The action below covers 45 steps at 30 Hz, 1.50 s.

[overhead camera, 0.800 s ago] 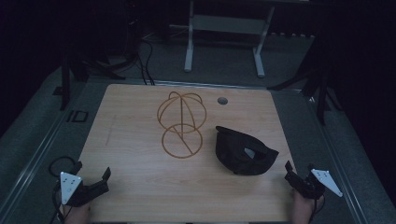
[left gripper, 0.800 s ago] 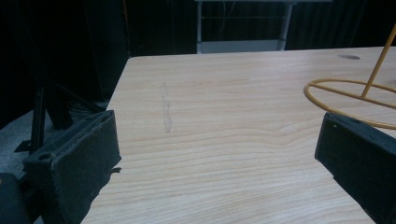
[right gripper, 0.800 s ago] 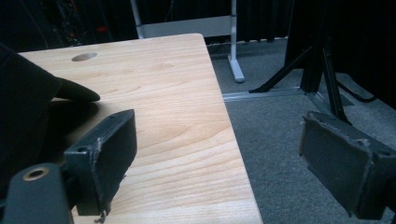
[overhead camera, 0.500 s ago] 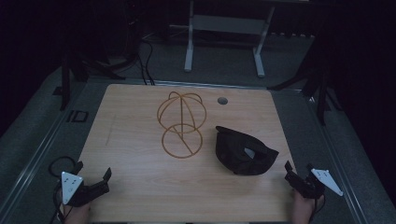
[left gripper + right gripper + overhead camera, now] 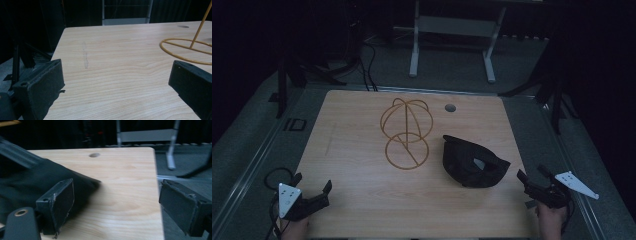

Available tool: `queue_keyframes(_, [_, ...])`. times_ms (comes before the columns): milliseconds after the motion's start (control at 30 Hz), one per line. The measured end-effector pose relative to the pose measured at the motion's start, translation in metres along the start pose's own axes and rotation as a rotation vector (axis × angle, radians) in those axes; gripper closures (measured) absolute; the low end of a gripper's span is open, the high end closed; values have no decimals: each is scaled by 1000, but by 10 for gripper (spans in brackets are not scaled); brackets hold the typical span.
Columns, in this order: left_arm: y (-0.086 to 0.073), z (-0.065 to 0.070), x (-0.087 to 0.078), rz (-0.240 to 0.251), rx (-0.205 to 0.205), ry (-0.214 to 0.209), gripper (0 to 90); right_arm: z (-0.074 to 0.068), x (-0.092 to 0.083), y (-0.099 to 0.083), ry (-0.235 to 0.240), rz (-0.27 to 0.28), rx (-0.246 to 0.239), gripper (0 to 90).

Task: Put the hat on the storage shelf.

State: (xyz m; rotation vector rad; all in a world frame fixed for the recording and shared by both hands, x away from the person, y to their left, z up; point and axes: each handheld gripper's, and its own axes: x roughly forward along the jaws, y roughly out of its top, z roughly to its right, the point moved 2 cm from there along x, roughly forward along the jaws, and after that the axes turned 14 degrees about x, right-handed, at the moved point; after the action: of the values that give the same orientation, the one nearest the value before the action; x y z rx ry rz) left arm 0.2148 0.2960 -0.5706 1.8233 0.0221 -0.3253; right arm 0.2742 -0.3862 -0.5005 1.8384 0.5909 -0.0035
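Observation:
A yellow wire stand (image 5: 406, 131), a ring base with a rounded cage on top, rises at the middle of the wooden table (image 5: 362, 200). Right of it lies a black cap (image 5: 473, 161), upside down. My left gripper (image 5: 312, 183) rests at the table's near left corner, open, with nothing between its jaws. In the left gripper view the stand's ring base (image 5: 186, 48) lies ahead to the right. My right gripper (image 5: 532, 174) sits at the near right edge, open and empty. In the right gripper view the black cap (image 5: 32, 180) lies just left of the left jaw.
A round cable hole (image 5: 450, 107) marks the table's far side. Behind the table stands a grey metal frame (image 5: 452, 30) on a dark floor. Black stand legs (image 5: 557, 90) flank the table at the right and left. The surroundings are dim.

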Motion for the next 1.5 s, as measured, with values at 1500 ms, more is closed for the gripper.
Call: queue_keyframes(1500, [0, -1, 1, -9, -15, -36, 4, -80, 84, -3, 253, -275, -217, 410])
